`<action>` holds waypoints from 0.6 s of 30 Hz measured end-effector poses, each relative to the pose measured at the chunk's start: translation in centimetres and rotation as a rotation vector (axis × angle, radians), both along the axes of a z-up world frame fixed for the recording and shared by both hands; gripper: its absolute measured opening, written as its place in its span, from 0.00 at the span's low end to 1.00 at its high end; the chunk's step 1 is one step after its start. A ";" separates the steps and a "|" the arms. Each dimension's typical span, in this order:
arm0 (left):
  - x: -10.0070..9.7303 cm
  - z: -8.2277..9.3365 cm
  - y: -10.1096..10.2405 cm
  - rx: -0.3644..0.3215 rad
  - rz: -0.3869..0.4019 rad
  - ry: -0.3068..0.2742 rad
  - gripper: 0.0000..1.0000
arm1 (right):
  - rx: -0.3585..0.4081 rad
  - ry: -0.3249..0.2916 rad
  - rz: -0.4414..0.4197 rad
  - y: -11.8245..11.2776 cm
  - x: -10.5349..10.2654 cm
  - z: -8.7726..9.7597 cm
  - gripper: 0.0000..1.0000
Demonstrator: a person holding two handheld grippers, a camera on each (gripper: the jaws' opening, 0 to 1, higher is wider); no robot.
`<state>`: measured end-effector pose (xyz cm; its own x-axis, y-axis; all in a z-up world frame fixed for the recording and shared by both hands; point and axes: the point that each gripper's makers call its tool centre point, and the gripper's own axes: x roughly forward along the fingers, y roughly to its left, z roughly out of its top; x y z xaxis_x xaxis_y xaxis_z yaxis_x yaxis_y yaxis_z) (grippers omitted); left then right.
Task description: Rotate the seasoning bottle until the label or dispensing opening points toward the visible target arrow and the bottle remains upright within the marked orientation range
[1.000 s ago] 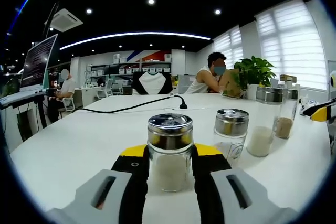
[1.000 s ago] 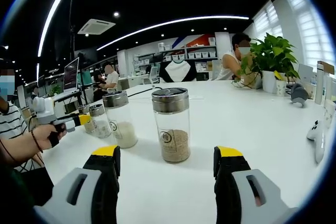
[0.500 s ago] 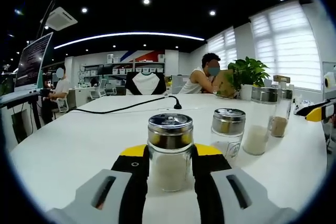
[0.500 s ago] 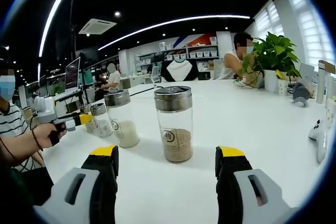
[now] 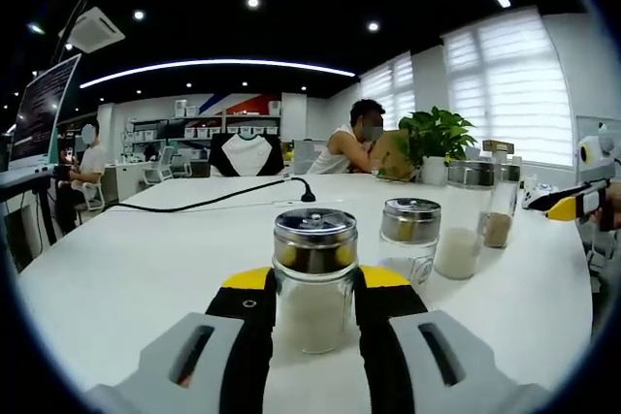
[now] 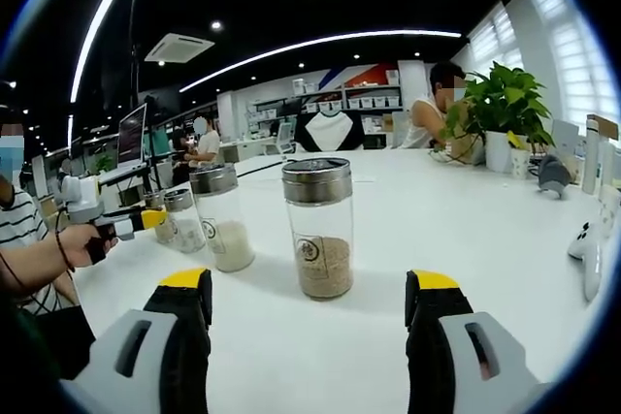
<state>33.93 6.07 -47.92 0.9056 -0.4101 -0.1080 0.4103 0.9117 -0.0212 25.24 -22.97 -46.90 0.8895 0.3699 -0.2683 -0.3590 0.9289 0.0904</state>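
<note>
Right gripper (image 6: 310,312) has widened; upright seasoning bottle (image 6: 320,230) shows its label.

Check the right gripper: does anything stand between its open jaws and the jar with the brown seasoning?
Nothing visible does. The right gripper is open, with bare white table between its jaws and the brown-seasoning jar. The white-filled jar stands off to the side.

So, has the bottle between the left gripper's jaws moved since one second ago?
Cannot tell. The bottle sits the same between the jaws of the left gripper, while the plant and neighbouring shaker slid leftward, so the view turned.
</note>
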 end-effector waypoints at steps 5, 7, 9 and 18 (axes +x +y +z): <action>-0.1 -0.1 -0.2 0.005 -0.050 0.000 0.33 | 0.003 0.004 0.006 0.3 0.0 -0.1 0.83; -0.1 -0.1 -0.2 0.005 -0.077 0.001 0.33 | 0.002 0.005 0.006 0.3 -0.1 -0.1 0.83; -0.1 -0.1 -0.3 0.001 -0.114 0.003 0.33 | 0.003 0.005 0.006 0.3 -0.1 -0.1 0.83; -0.2 -0.2 -0.3 -0.019 -0.225 -0.002 0.33 | 0.001 0.007 0.009 0.3 -0.1 0.0 0.83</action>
